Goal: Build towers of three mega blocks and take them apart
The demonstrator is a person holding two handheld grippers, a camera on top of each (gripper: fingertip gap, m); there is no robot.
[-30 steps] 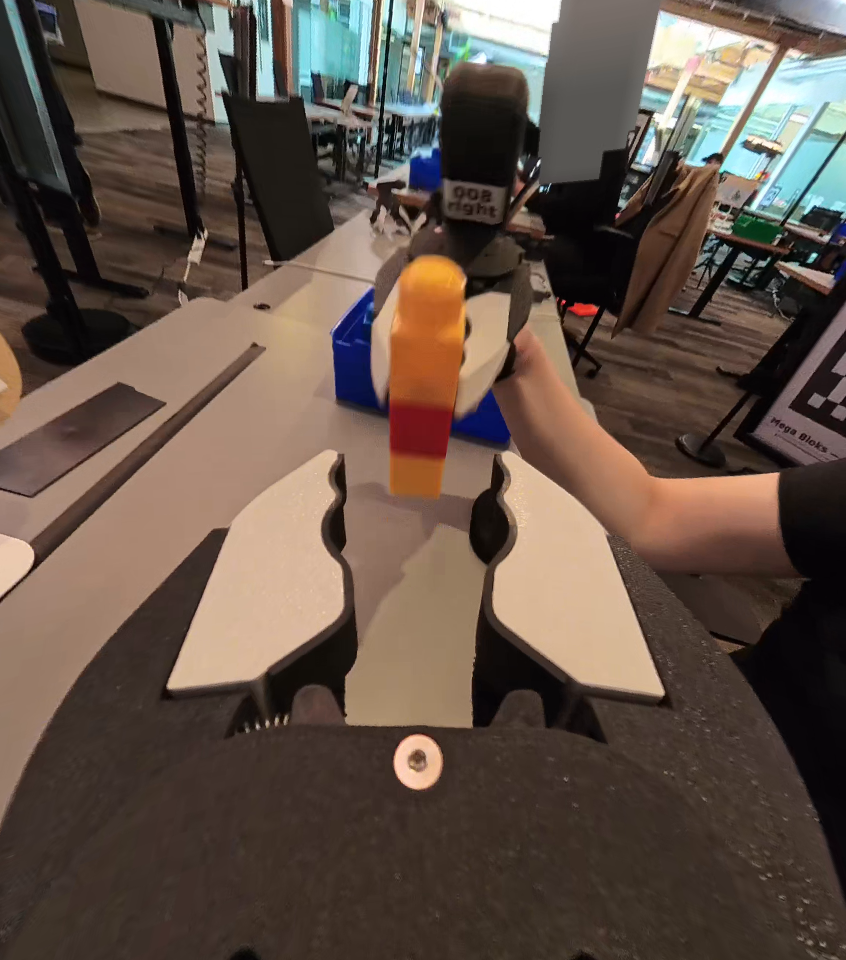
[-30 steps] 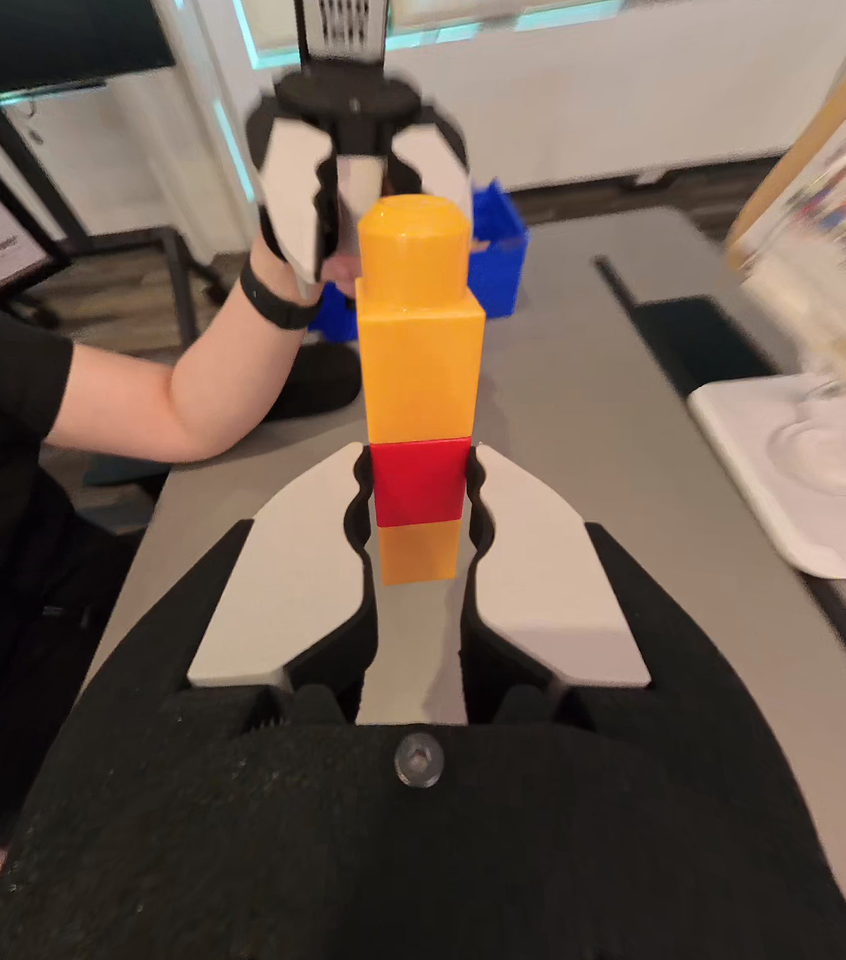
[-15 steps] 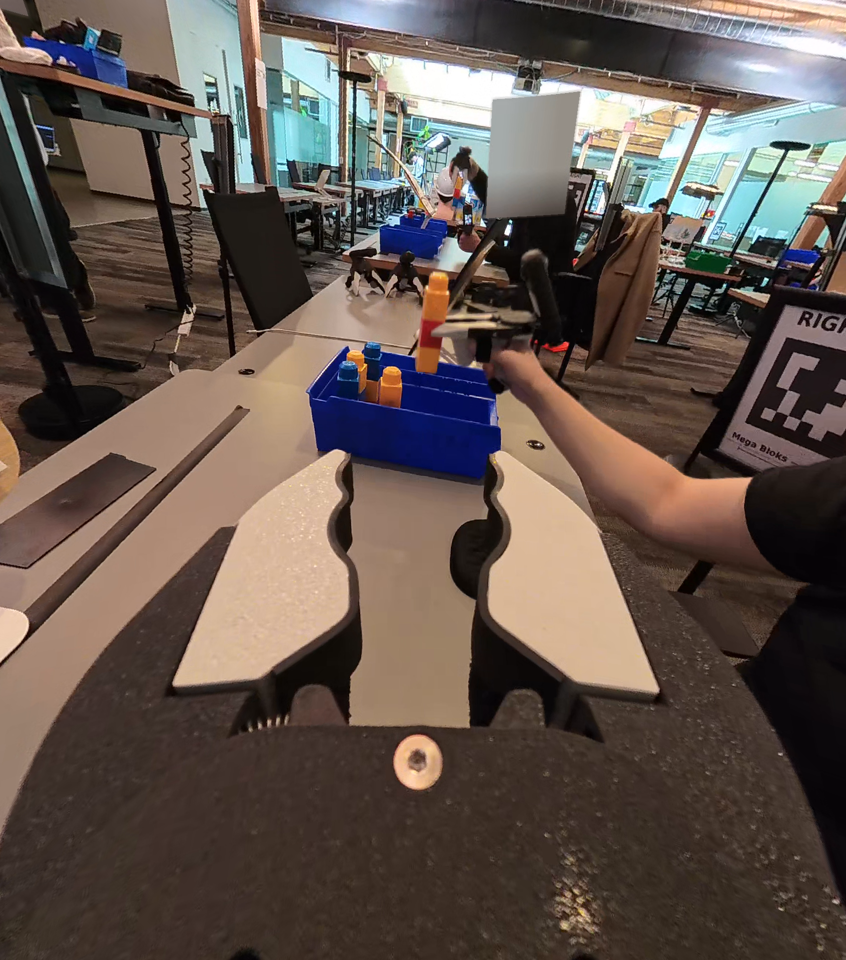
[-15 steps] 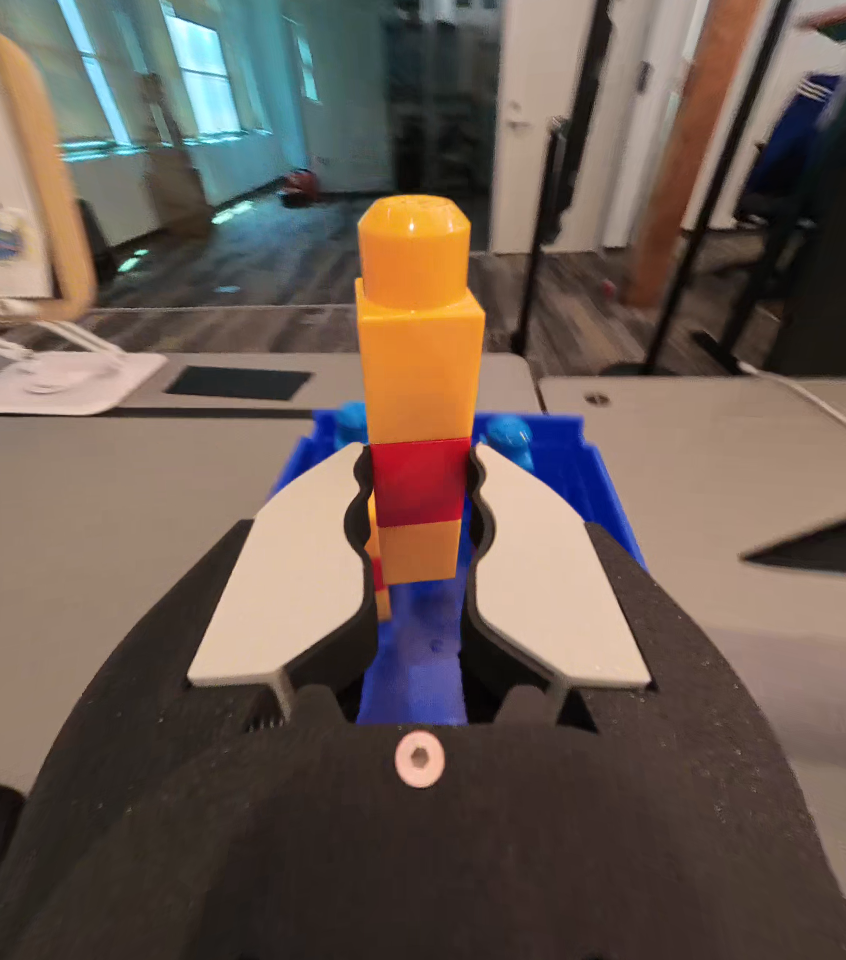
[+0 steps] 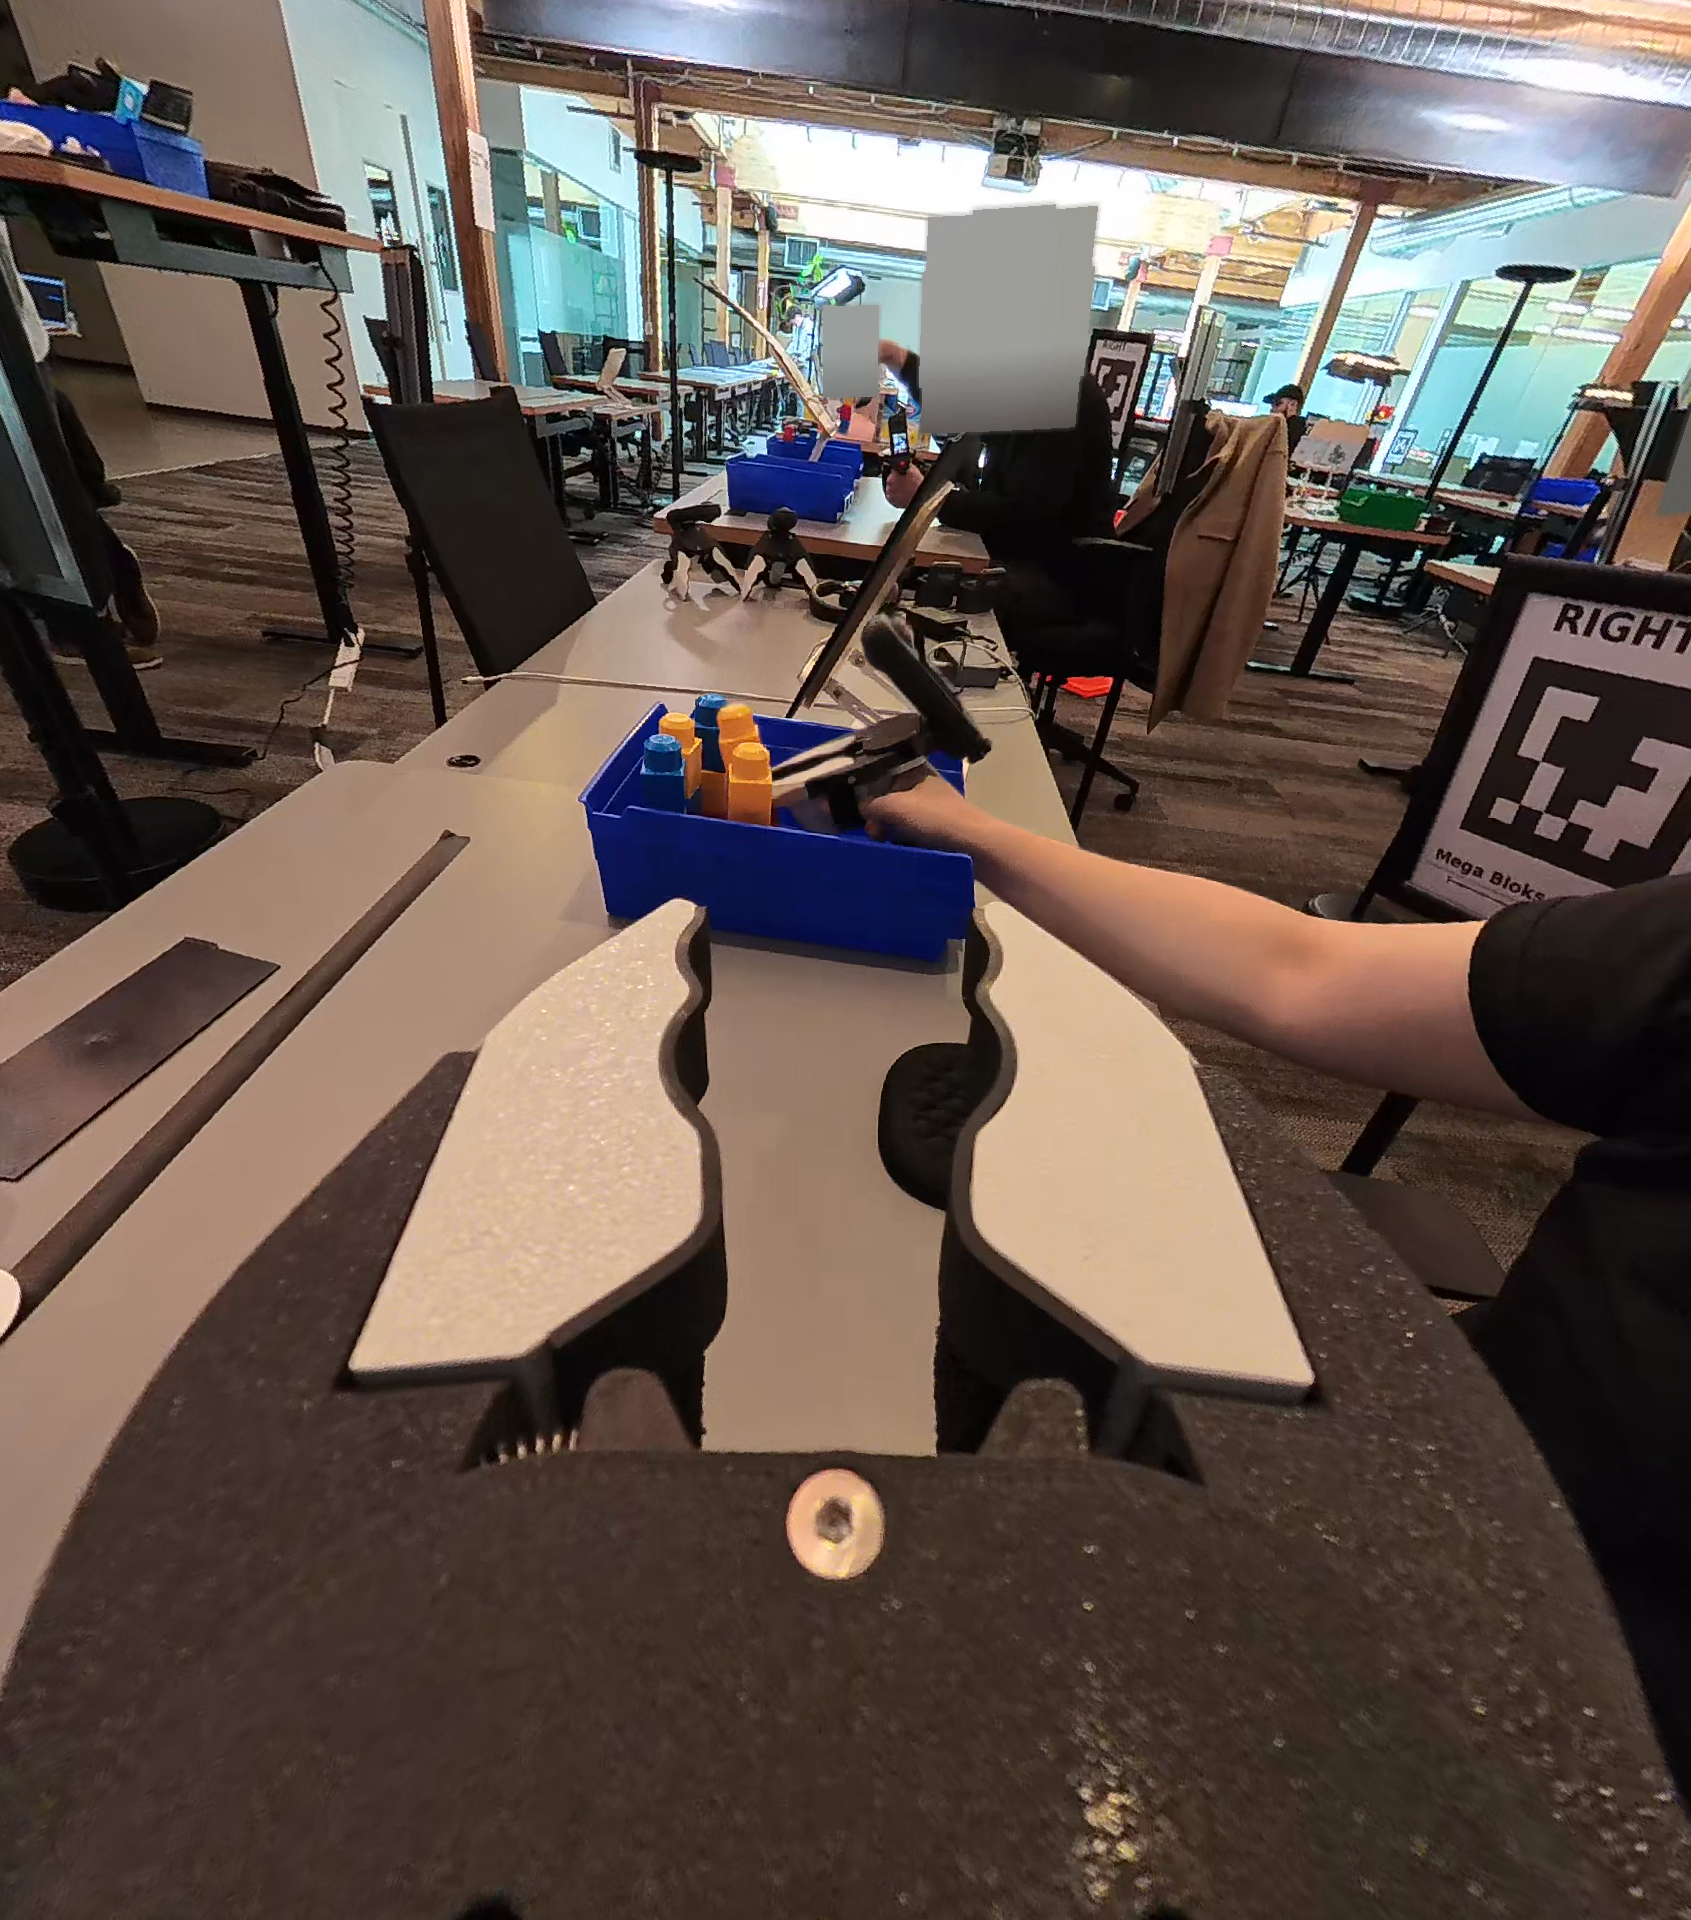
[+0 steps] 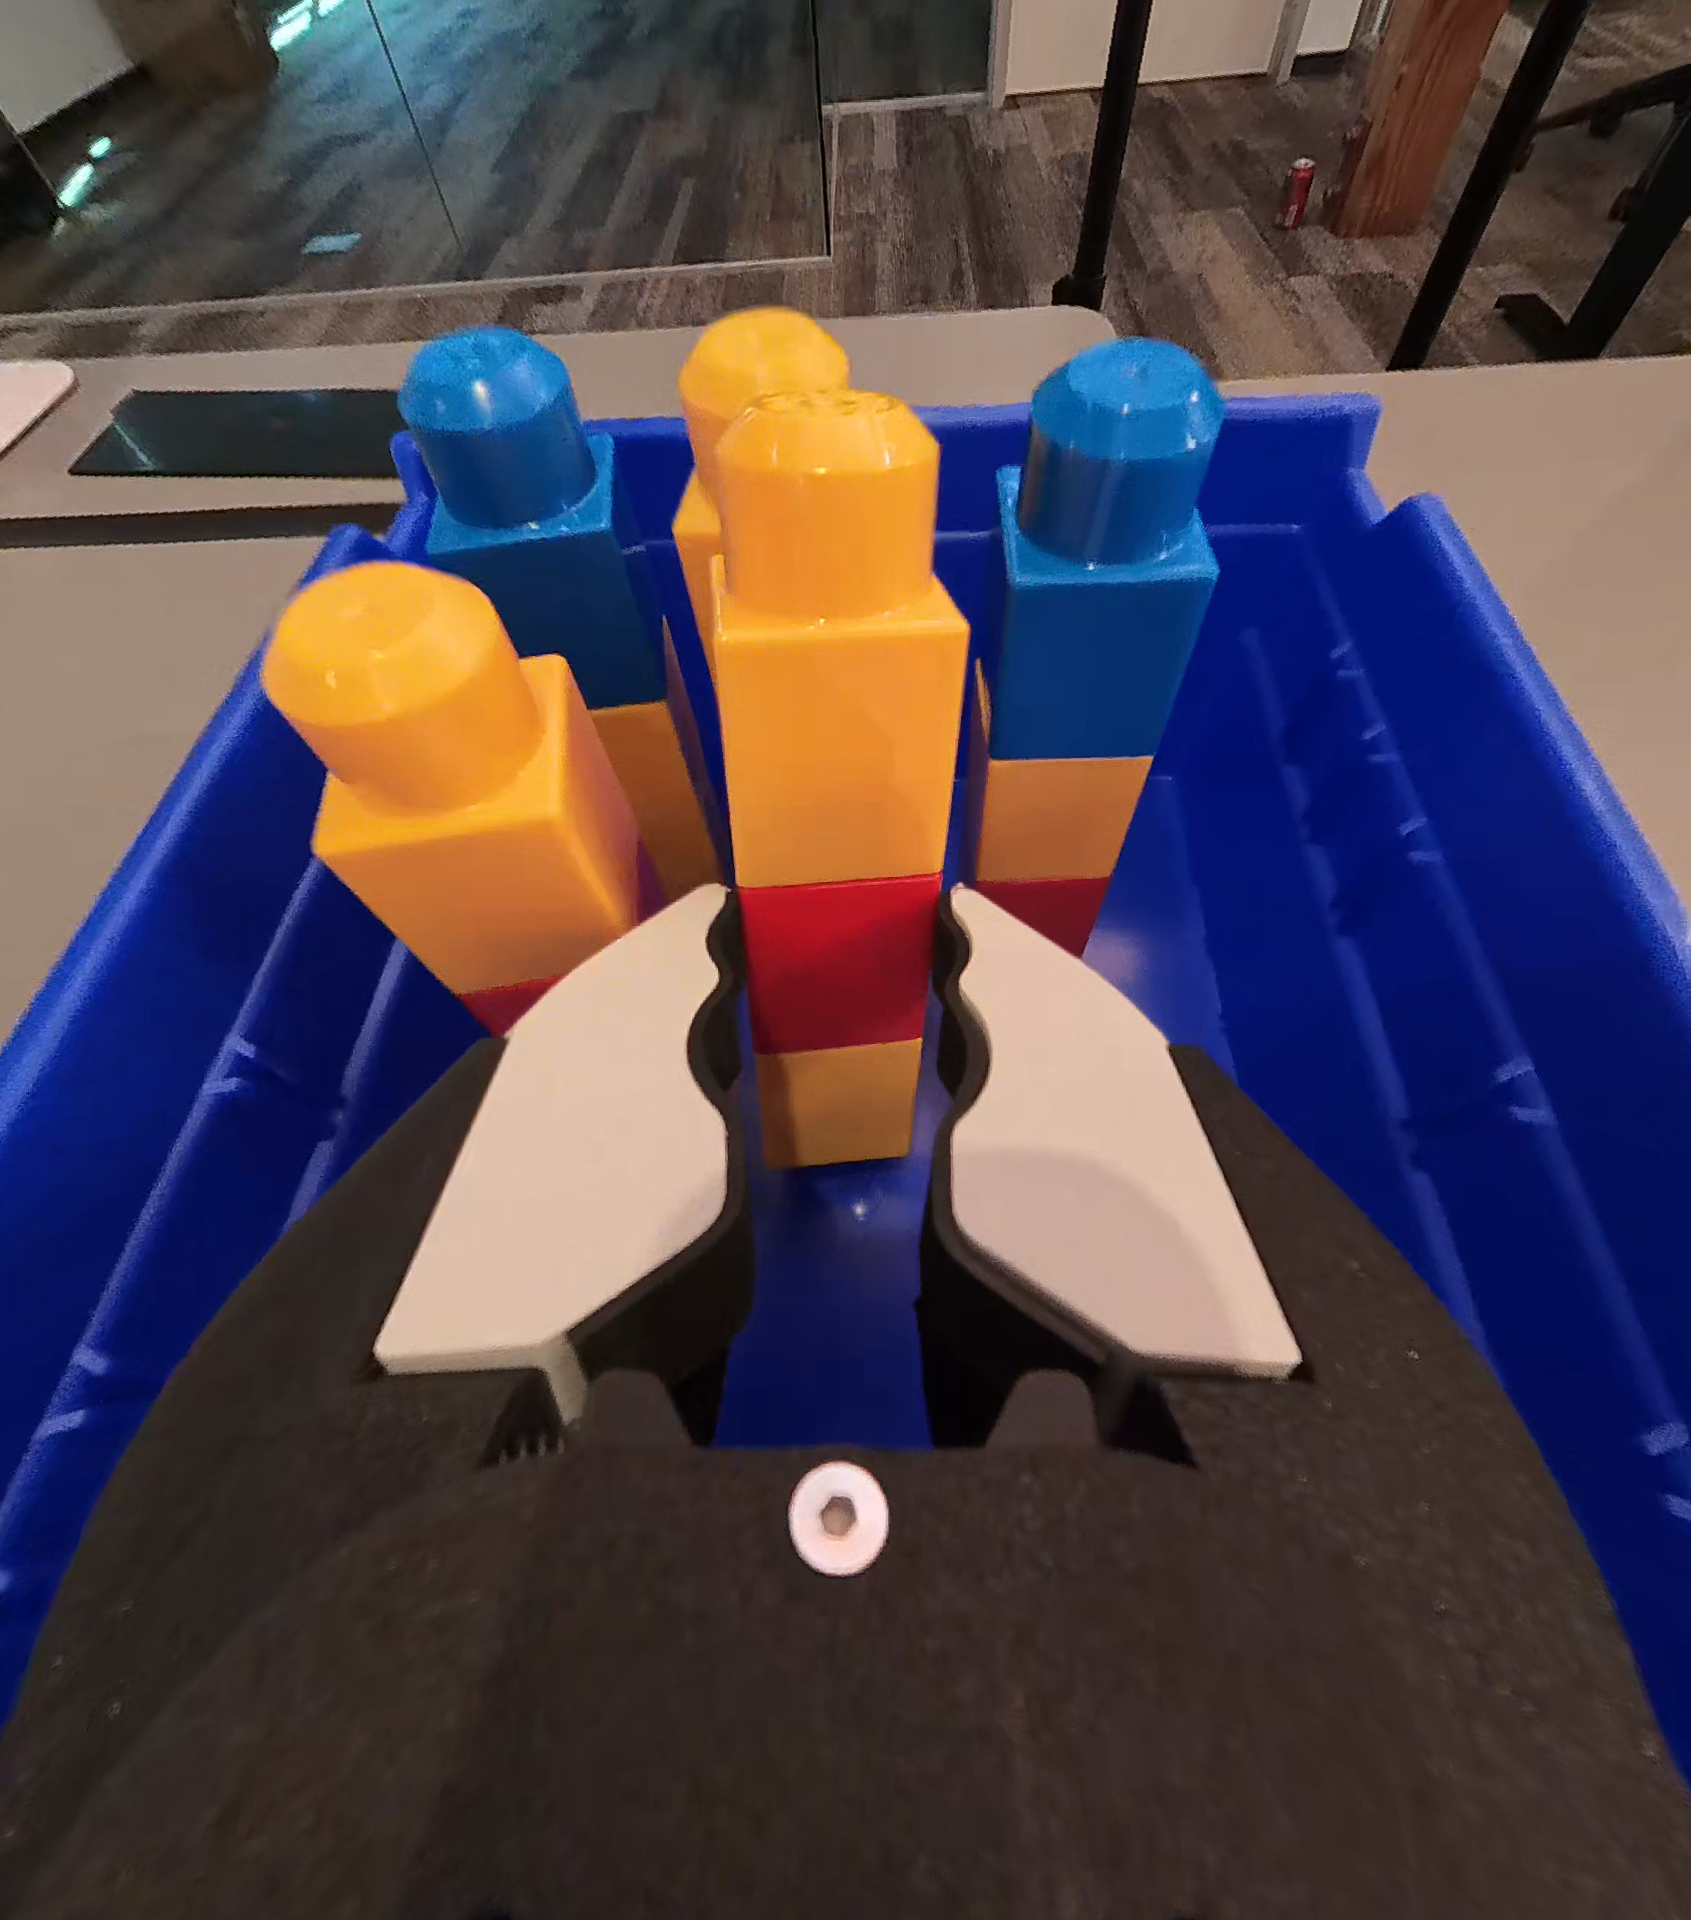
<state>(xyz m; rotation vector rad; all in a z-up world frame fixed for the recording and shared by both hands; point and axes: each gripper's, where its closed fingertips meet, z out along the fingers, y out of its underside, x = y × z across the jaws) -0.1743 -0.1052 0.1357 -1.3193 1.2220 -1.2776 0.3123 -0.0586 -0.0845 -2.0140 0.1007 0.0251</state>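
Tower (image 6: 836, 790), carried from desk a second ago, is now sitting in bin (image 6: 1443, 831) at 12 o'clock, right claw (image 6: 833, 987) pinching its red block; left claw (image 5: 836, 1039) is idling open, empty; release next.

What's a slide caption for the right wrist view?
Right gripper lowers an orange-red-orange tower into the blue bin beside four others.

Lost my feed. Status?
Right tongs shut on tower, low in bin. Left tongs open, empty. Four towers close around.

Grey table (image 5: 529, 914): blue bin (image 5: 779, 883), black strip (image 5: 82, 1060), perhaps mat.
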